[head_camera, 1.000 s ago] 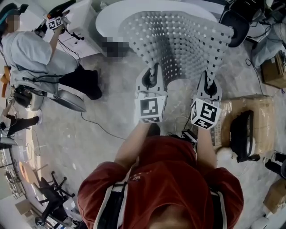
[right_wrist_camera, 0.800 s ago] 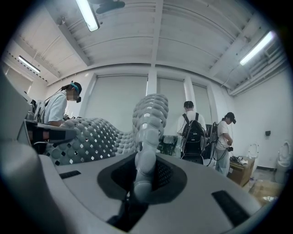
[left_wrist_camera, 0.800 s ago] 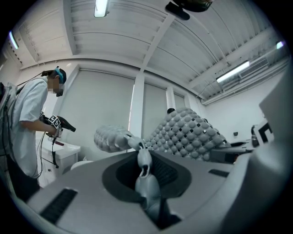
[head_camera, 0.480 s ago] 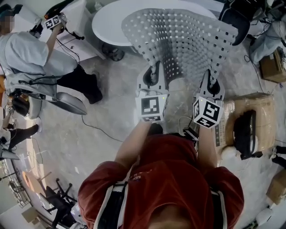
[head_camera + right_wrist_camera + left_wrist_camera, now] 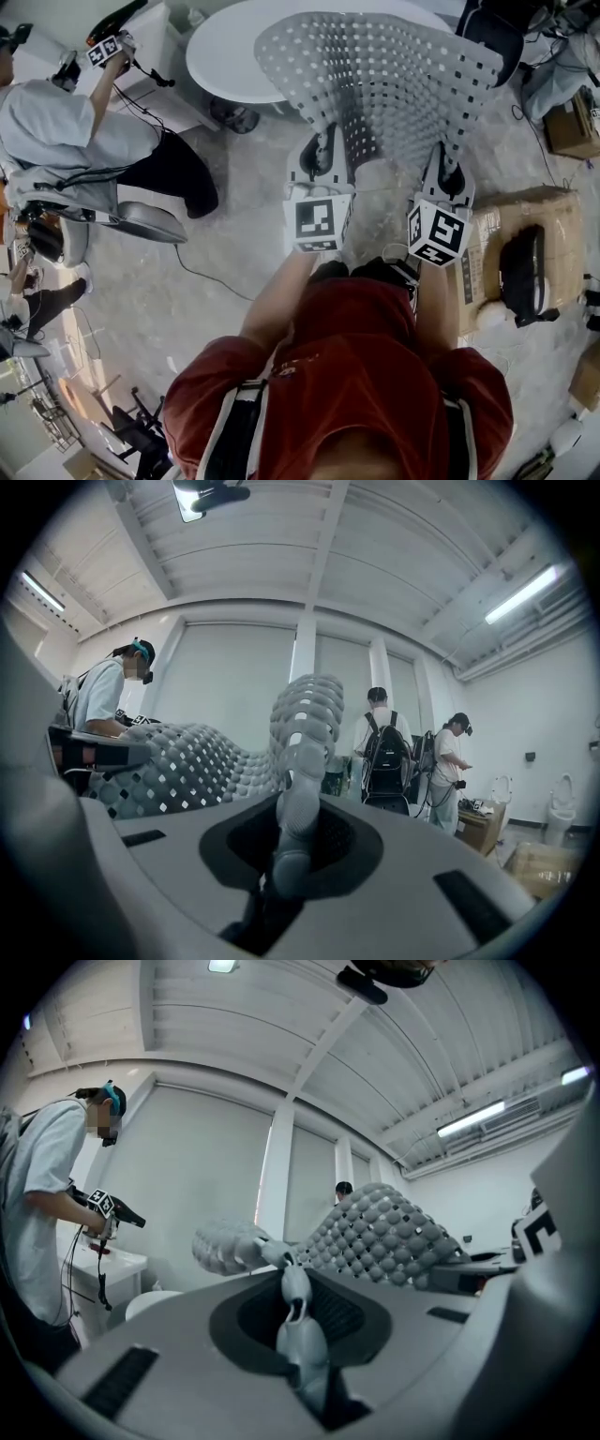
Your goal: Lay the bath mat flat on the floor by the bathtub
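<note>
The grey bath mat (image 5: 375, 75), dotted with square holes, hangs in the air between my two grippers, spread out and bowed above the floor. My left gripper (image 5: 319, 157) is shut on its near left edge, and in the left gripper view the bumpy mat (image 5: 384, 1237) rises from the left gripper (image 5: 292, 1283). My right gripper (image 5: 448, 171) is shut on the near right edge; in the right gripper view the mat (image 5: 187, 761) folds up out of the right gripper (image 5: 295, 799). The white bathtub (image 5: 225, 56) lies beyond the mat, partly hidden by it.
A person in a light shirt (image 5: 66, 122) stands at the left beside a chair (image 5: 141, 220), and a cable (image 5: 202, 272) runs over the marbled floor. A cardboard box (image 5: 553, 234) with a black object (image 5: 520, 272) on it sits at the right. More people stand behind.
Both grippers have carried the mat across the floor toward the tub, which now shows more to the left of the mat. Both grips on the mat are unchanged.
</note>
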